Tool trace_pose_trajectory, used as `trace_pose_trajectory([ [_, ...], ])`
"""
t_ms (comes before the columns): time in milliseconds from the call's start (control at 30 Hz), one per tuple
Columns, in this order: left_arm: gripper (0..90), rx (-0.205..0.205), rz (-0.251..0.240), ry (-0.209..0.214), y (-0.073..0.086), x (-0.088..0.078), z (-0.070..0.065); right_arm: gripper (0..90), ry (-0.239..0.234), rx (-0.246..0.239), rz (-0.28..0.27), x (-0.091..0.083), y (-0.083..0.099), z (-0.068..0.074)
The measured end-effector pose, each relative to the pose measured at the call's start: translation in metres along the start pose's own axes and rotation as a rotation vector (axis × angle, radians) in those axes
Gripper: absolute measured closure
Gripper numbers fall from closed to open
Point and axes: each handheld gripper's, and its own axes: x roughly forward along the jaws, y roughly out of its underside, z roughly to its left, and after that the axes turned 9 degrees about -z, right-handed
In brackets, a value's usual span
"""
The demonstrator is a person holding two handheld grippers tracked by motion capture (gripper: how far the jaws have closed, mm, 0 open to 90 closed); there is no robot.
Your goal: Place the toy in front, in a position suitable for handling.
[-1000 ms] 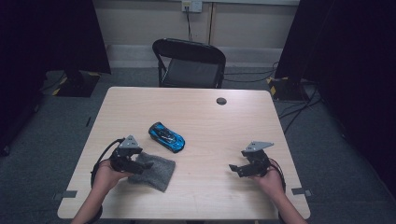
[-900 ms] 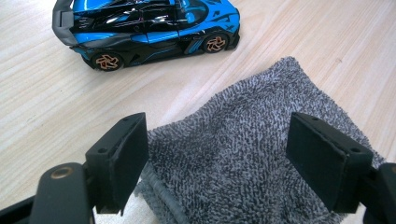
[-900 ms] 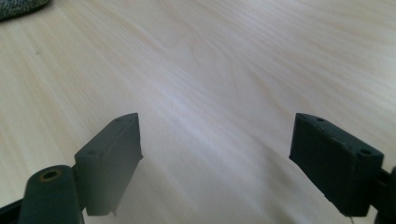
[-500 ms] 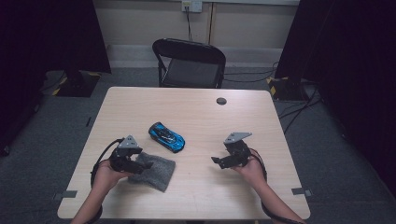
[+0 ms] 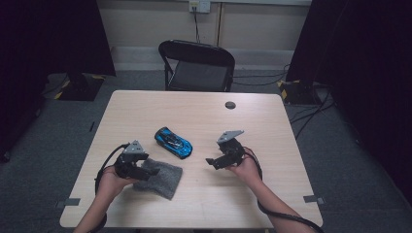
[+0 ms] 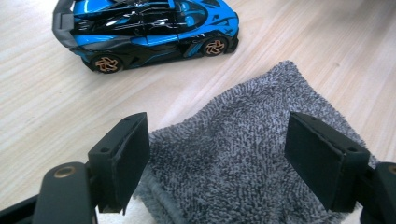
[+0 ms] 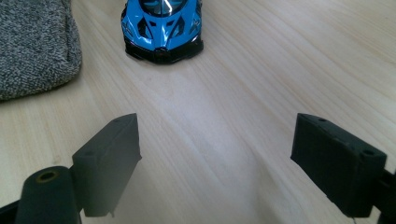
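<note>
Our right gripper [image 5: 210,161] has slid across the table [image 5: 272,131] toward the blue toy car [image 5: 173,142], jaws open and empty. The left gripper [image 5: 145,171] hovers open over the grey cloth [image 5: 163,175]. Nothing gripped yet; both 2 grasps remain.

- No readable text, label, brand, number or sign appears on the blue toy car [image 6: 149,32], the grey cloth [image 6: 243,163], or the table [image 5: 272,126].
- The car's black markings form no legible characters.
</note>
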Motion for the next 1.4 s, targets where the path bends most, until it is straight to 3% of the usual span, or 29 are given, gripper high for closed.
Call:
trace_pose_trajectory([
  [333, 22.3, 0.004, -0.011, 0.001, -0.001, -0.001, 0.0, 14.8, -0.012, -0.006, -0.009, 0.024, -0.025, 0.003],
  [533, 22.6, 0.001, -0.011, 0.003, 0.0, -0.002, 0.001, 14.6, -0.03, 0.014, -0.02, 0.044, -0.04, 0.008],
  [1300, 23.3, 0.006, -0.018, 0.009, 0.001, -0.004, 0.002, 14.6, -0.073, -0.005, -0.003, 0.102, -0.066, 0.025],
  [1400, 23.7, -0.008, -0.015, 0.016, 0.003, -0.002, 0.002, 14.5, -0.078, -0.011, -0.002, 0.109, -0.068, 0.027],
])
